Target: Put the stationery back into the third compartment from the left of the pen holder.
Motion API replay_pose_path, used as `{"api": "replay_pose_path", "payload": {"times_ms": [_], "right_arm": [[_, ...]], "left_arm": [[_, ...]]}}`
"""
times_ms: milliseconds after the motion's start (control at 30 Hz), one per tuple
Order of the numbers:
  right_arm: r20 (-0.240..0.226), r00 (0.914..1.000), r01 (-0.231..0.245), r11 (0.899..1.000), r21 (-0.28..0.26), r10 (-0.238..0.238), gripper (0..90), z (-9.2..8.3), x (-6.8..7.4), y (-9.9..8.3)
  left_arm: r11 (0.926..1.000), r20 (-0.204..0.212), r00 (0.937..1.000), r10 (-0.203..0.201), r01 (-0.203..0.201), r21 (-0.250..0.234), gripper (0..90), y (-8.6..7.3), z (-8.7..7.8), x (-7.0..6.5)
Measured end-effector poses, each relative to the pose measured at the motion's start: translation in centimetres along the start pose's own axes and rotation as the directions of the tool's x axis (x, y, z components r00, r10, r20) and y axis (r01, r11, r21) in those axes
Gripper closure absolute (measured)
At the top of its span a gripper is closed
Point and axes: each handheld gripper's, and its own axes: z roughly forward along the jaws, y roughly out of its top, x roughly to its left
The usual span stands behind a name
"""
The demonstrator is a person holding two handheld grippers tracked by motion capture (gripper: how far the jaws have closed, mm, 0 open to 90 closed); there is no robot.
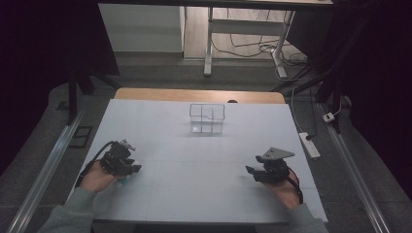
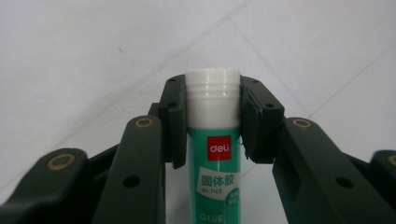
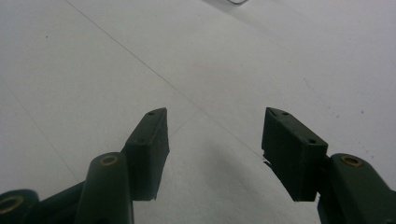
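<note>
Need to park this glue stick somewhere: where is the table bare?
Bare white table lies between the left claw, shut on the glue stick, and the open right claw. Only the clear box occupies the far middle.

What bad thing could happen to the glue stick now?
The left gripper is shut on the glue stick up near its white cap, so the long green part might swing or slip out when lifted. The clear box stands far across the table, so the stick could drop on the way there. The box has small sections, so the stick could hit a wall. The right gripper is open and holds nothing, so it can't catch it.
</note>
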Motion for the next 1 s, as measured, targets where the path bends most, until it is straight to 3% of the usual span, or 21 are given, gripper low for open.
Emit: {"api": "replay_pose_path", "payload": {"times_ms": [133,300,500,1000], "right_arm": [[0.001,1.0,0.004,1.0,0.002,-0.004,40.8,0.0,0.0,0.0],[0.001,1.0,-0.006,1.0,-0.005,0.006,40.7,0.0,0.0,0.0],[0.001,1.0,-0.009,1.0,-0.003,0.009,40.4,0.0,0.0,-0.1],[0.021,0.9995,-0.022,1.0,0.004,0.022,40.3,-0.8,0.0,-1.0]], "left_arm": [[0.9982,0.001,0.9999,-0.013,0.013,-0.059,64.5,0.3,-0.8,0.2],[0.9897,0.008,0.9997,-0.022,0.023,-0.141,64.4,0.9,-1.3,0.1],[0.9783,0.016,0.9998,-0.014,0.017,-0.206,64.3,1.6,-1.5,-0.2],[0.9374,0.039,0.999,0.02,-0.005,-0.348,64.3,4.8,-1.1,-1.0]]}}
